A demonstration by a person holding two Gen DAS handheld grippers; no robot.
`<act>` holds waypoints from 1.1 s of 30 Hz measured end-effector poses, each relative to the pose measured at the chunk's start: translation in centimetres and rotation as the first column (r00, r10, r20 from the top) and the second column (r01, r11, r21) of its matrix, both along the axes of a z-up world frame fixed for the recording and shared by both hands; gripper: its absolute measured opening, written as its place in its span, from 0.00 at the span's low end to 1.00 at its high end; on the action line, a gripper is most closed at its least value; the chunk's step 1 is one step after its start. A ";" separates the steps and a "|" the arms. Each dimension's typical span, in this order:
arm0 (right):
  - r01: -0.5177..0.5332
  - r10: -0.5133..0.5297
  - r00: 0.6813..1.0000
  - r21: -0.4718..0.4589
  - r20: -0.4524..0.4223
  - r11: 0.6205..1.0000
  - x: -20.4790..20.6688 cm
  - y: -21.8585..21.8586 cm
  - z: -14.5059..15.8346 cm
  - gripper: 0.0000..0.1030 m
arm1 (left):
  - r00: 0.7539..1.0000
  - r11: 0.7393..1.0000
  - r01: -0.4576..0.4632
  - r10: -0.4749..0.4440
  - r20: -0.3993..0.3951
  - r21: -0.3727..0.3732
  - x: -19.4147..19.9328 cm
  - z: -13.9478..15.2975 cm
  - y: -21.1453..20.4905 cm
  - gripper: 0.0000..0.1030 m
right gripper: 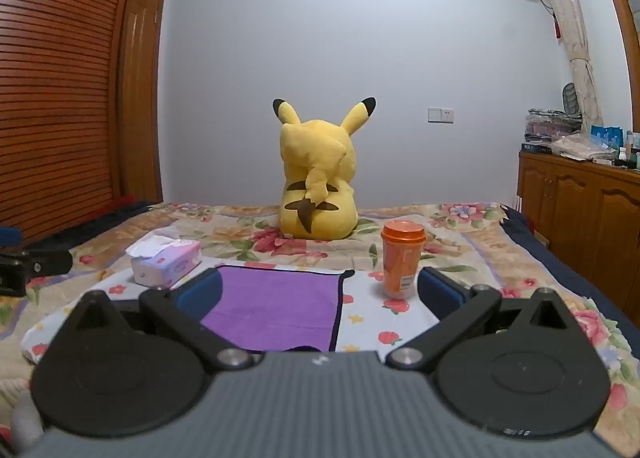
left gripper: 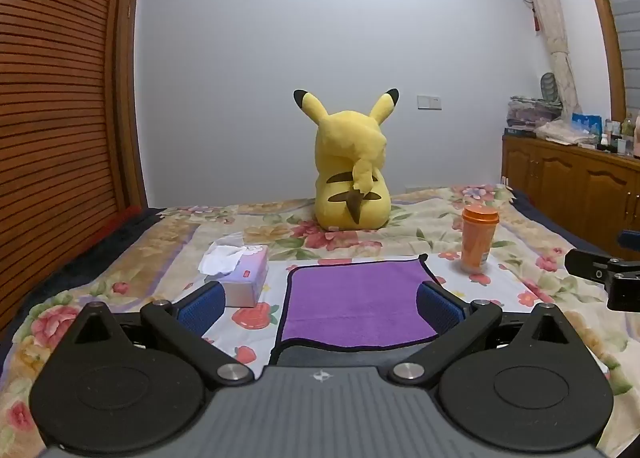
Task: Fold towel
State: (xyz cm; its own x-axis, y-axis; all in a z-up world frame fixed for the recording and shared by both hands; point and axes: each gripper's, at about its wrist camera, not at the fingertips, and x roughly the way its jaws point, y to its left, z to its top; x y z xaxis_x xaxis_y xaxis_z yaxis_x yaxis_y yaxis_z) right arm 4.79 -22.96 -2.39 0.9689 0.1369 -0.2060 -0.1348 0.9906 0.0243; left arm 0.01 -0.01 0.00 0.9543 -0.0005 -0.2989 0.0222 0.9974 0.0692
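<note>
A purple towel [left gripper: 352, 298] with a dark border lies flat on the floral bedspread; it also shows in the right wrist view [right gripper: 276, 306]. My left gripper [left gripper: 320, 304] is open and empty, its blue pads spread just above the towel's near part. My right gripper [right gripper: 320, 294] is open and empty, its left pad over the towel's near left part and its right pad beside the orange cup. The right gripper's tip shows in the left wrist view [left gripper: 600, 278], to the right of the towel. The towel's near edge is hidden behind each gripper body.
A tissue box [left gripper: 240, 272] stands left of the towel, an orange lidded cup [left gripper: 478, 240] right of it, and a yellow plush toy [left gripper: 352, 174] behind. A slatted wooden wardrobe [left gripper: 56, 118] is on the left, a wooden cabinet [left gripper: 572, 182] on the right.
</note>
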 end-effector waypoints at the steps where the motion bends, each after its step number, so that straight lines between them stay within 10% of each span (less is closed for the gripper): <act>1: -0.001 0.001 1.000 0.000 0.001 1.000 0.0 0.0 0.0 1.00 | 1.000 1.000 0.001 -0.001 0.000 0.001 0.0 0.0 0.0 1.00; 33: 0.005 -0.005 1.000 0.006 -0.004 1.000 0.2 -0.7 -0.5 1.00 | 1.000 1.000 -0.002 0.002 0.004 0.007 0.2 -0.1 0.0 1.00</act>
State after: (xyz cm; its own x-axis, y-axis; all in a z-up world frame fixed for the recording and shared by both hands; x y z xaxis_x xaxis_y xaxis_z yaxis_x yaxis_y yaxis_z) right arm 5.00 -23.66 -2.89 0.9688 0.1329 -0.2090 -0.1293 0.9911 0.0309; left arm 0.19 0.01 -0.14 0.9556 0.0036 -0.2948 0.0199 0.9969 0.0767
